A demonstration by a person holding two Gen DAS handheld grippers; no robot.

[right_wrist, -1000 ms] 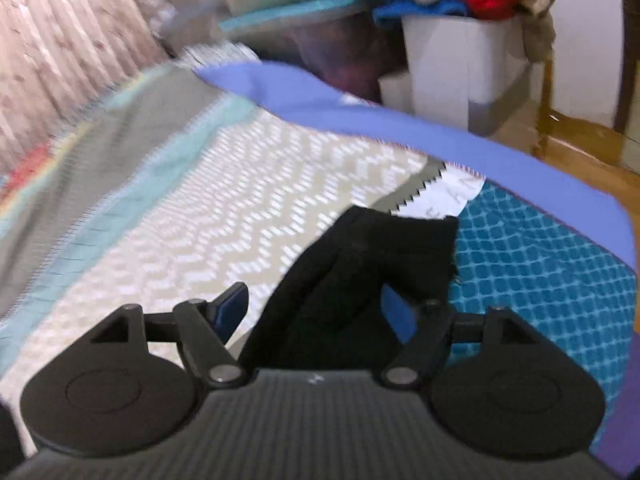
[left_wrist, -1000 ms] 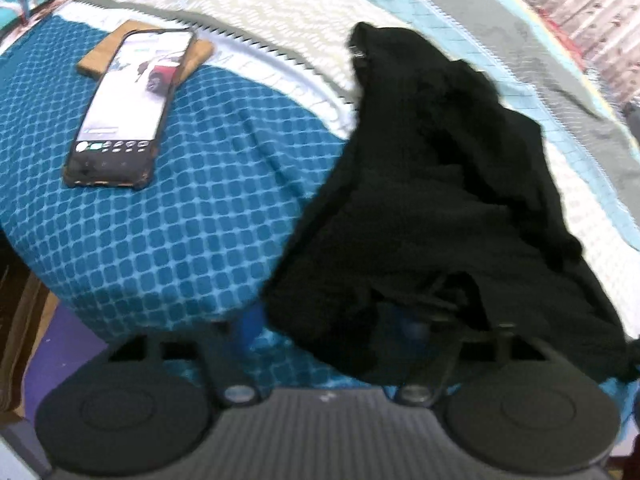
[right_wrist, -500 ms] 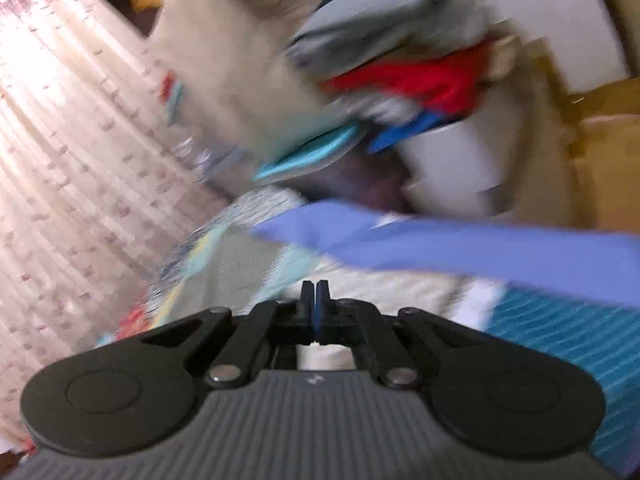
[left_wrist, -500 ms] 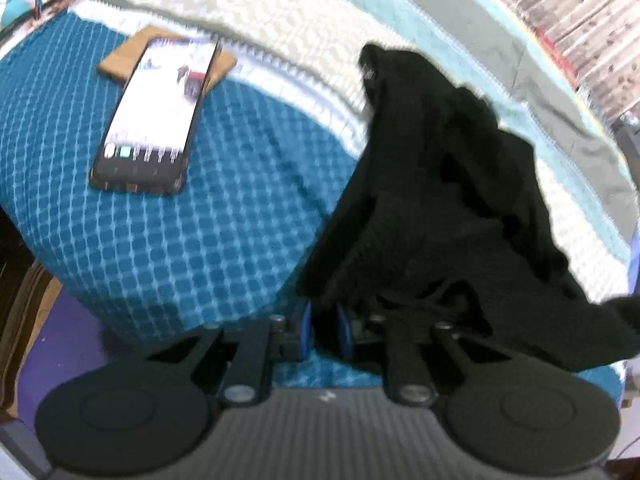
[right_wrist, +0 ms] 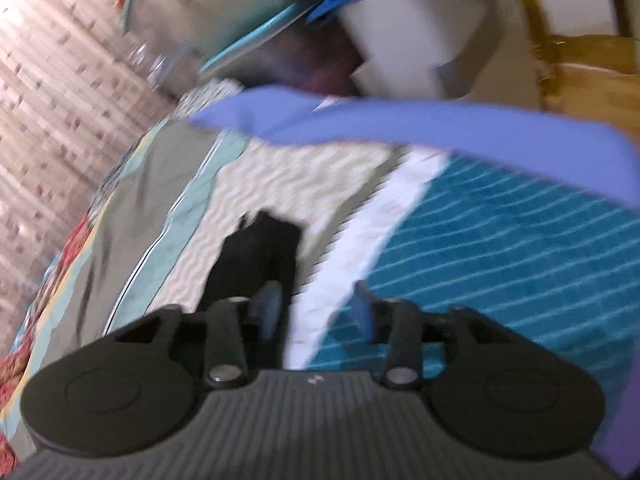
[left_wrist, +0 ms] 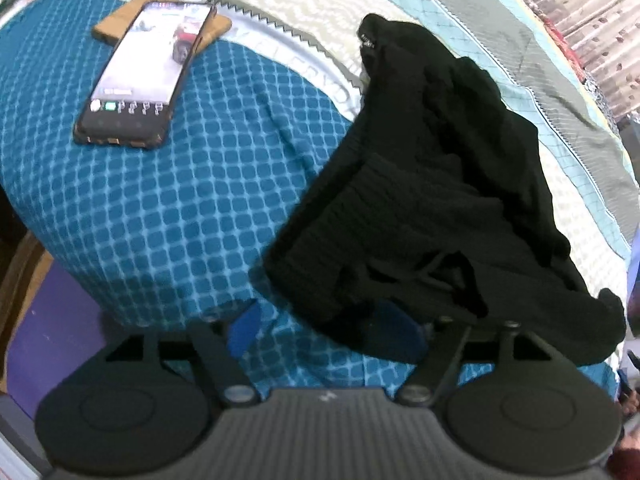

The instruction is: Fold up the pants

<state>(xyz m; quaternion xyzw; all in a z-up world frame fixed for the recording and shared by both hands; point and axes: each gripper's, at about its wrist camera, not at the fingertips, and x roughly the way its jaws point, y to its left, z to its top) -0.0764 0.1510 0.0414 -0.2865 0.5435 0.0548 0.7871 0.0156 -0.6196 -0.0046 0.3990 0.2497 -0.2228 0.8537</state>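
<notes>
Pants (left_wrist: 432,184) lie bunched on the bed (left_wrist: 192,208). Left tool (left_wrist: 320,328) hangs low at their near edge, released; right tool (right_wrist: 316,304), tilted, also released.

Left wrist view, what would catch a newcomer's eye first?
The crumpled black fabric pants heaped on the blue checked bedspread, their near edge lying between the open left tool's blue pads. Then the lit black smartphone at upper left, resting partly on a thin tan wooden board.
</notes>
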